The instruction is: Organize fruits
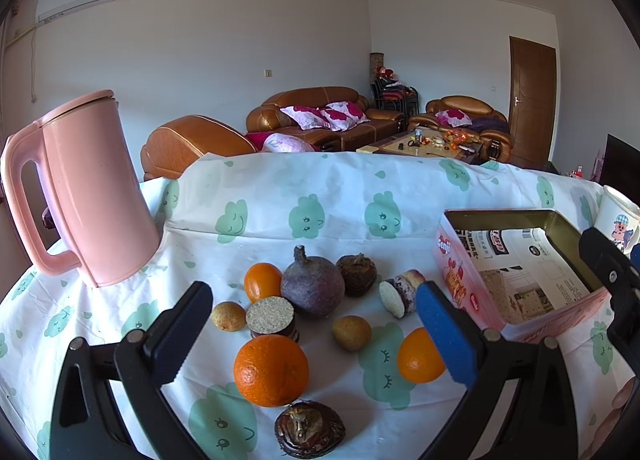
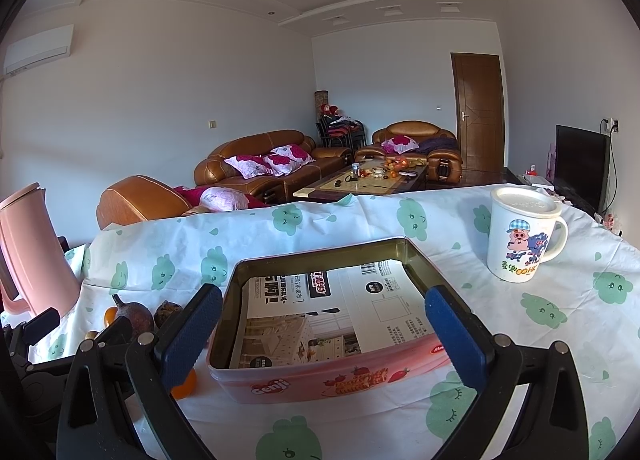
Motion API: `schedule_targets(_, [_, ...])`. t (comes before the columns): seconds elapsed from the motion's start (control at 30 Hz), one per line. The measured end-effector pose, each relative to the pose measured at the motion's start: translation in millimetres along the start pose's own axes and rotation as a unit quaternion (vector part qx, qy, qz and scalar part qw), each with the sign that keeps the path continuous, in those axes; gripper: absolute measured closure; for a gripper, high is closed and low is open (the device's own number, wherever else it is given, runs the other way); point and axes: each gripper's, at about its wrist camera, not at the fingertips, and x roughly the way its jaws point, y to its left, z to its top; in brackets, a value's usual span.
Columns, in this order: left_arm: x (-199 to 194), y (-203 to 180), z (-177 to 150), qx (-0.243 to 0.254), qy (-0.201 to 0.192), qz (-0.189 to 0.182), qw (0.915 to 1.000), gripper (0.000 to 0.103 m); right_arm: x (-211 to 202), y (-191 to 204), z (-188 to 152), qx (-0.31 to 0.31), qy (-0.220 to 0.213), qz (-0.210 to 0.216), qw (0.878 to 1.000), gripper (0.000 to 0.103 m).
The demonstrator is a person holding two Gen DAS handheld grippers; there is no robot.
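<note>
**Fruit under my left fingers, tin under my right**

My left gripper (image 1: 314,320) hangs with fingers spread and nothing between them, over the loose fruit. The large round orange (image 1: 271,370) lies nearest, straight ahead between the fingers and left of the pink rectangular biscuit tin (image 1: 460,280). Being round, it has no long axis to align with. My right gripper (image 2: 324,324), also spread and holding nothing, faces that tin, which holds only printed paper. I judge the left should pick.
</note>
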Motion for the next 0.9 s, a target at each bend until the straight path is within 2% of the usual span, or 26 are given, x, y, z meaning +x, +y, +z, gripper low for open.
schedule_targets(0.47, [0.3, 0.2, 0.0, -0.001, 0.001, -0.001, 1.0, 0.0, -0.1, 0.1, 0.6, -0.001, 0.005, 0.013, 1.0, 0.001])
schedule_targets(0.57, [0.5, 1.6, -0.7, 0.0, 0.004, -0.007, 1.0, 0.0, 2.0, 0.9, 1.0, -0.002, 0.013, 0.025, 1.0, 0.001])
schedule_targets(0.63, [-0.3, 4.6, -0.8, 0.003, 0.004, 0.001, 1.0, 0.0, 5.4, 3.7, 0.7, -0.006, 0.025, 0.036, 0.999, 0.001])
schedule_targets(0.77, [-4.4, 35.1, 1.0, -0.031, 0.019, 0.002, 0.9993, 0.0, 10.1, 10.3, -1.2, -0.015, 0.052, 0.064, 0.996, 0.001])
schedule_targets(0.9, [-13.1, 82.7, -9.3, -0.089, 0.045, 0.018, 0.9949, 0.0, 11.4, 19.7, -5.3, -0.018, 0.078, 0.127, 0.989, 0.001])
